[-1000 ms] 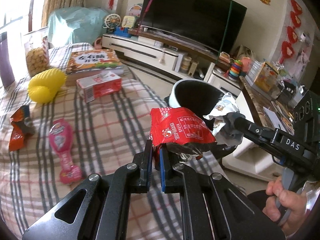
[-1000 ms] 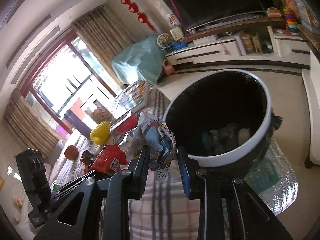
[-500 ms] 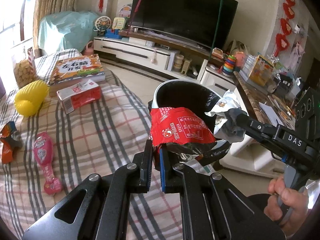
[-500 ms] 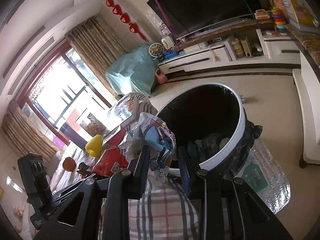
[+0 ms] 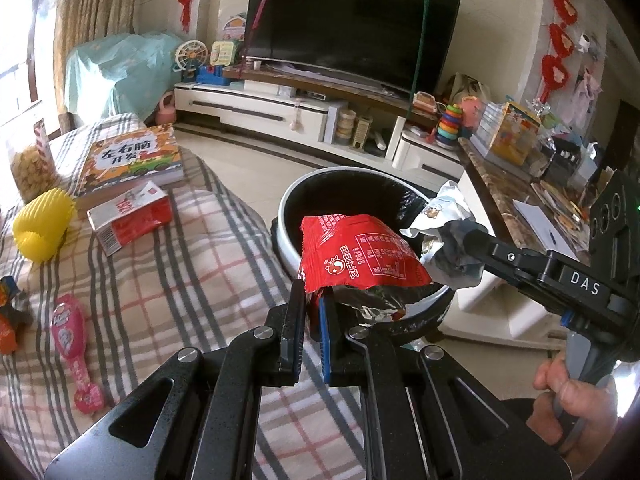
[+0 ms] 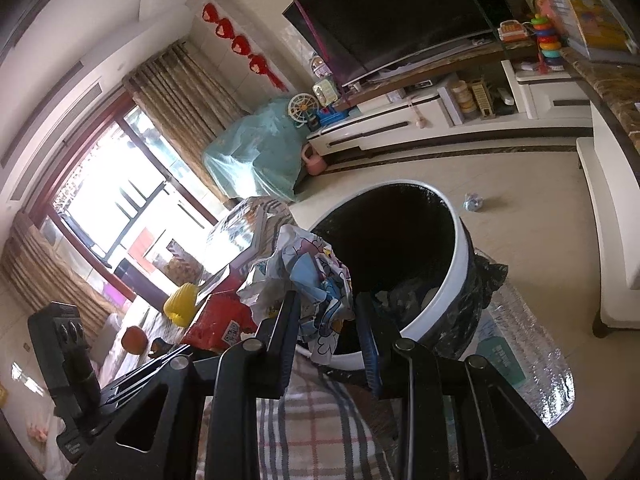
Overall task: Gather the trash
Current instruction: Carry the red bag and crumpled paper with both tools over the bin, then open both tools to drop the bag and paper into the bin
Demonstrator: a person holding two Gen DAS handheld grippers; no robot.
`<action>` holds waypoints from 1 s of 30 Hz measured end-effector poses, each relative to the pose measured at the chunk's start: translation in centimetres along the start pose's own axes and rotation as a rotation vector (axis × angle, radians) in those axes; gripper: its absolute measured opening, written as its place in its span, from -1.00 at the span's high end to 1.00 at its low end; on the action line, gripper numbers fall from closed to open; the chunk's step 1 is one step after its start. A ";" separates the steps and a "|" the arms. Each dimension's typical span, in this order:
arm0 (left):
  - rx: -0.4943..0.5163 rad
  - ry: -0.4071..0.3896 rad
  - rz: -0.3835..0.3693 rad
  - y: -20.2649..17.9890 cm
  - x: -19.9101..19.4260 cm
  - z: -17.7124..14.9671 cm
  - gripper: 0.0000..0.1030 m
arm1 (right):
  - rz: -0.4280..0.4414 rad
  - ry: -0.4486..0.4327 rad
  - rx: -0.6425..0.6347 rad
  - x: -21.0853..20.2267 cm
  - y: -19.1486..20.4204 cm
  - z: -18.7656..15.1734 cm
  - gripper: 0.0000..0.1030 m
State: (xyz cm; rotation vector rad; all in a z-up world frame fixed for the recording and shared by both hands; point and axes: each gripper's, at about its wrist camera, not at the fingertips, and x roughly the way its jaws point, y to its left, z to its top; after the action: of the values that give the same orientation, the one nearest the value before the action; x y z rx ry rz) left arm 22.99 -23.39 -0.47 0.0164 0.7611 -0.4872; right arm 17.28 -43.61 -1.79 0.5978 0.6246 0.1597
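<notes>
Beyond the plaid-covered table (image 5: 168,280) sits the black-lined bin (image 5: 352,200), near its right edge. My left gripper (image 5: 313,312) pinches a red wrapper (image 5: 360,256) over the rim; my right gripper (image 6: 326,324) clamps a crumpled white wrapper (image 6: 308,276) there too.
</notes>
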 end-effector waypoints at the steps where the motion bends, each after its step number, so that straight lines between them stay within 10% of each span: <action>1: 0.002 0.000 -0.001 -0.1 0.1 0.1 0.89 | -0.002 -0.001 0.001 0.0 -0.1 0.1 0.44; 30: 0.040 0.021 0.011 -1.4 4.1 2.7 0.89 | -0.046 -0.002 0.005 1.0 -1.2 2.1 0.44</action>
State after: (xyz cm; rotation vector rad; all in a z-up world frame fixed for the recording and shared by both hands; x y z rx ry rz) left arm 26.69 -26.88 -0.94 0.0627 0.7718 -0.4925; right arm 19.26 -45.25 -1.58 0.5880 0.6365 0.1139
